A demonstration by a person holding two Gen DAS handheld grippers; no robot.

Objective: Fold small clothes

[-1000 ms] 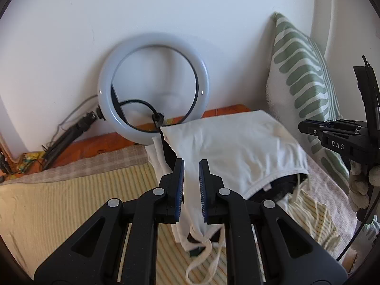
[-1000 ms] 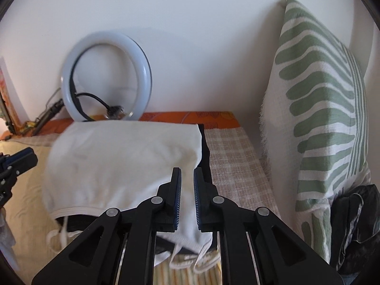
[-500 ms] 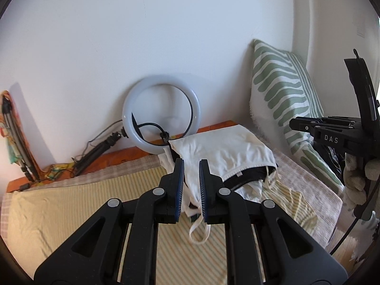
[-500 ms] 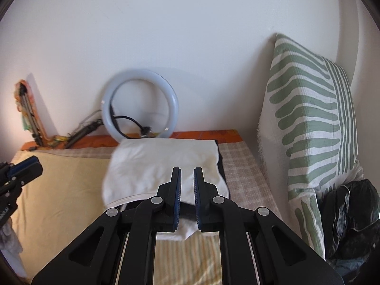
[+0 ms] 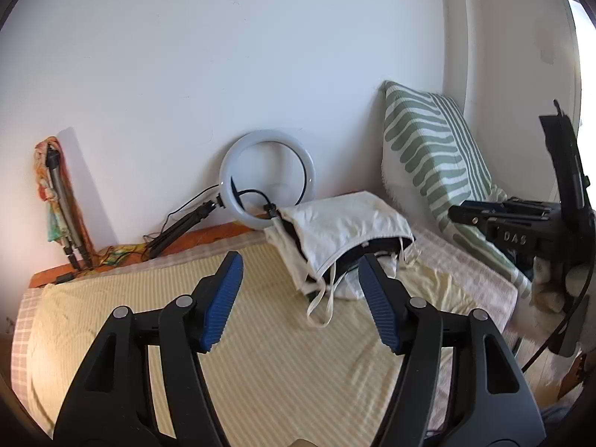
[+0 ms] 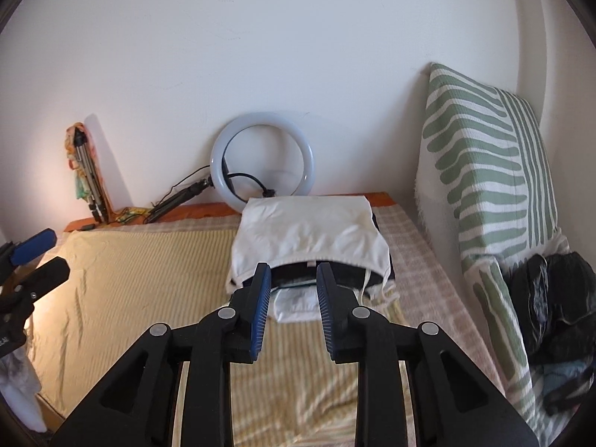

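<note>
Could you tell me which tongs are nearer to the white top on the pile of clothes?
The right tongs: they hang open just short of the white top's front hem. The left tongs, also open, hang farther back to its left, over the striped yellow sheet.

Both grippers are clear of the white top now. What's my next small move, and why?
Probably reach for the next unfolded piece. Both the left gripper and right gripper hang open and empty above the striped sheet. The white top already lies folded on the pile, with only its straps trailing loose.

The right gripper (image 5: 521,236) body bears the raised letters "DAS".
</note>
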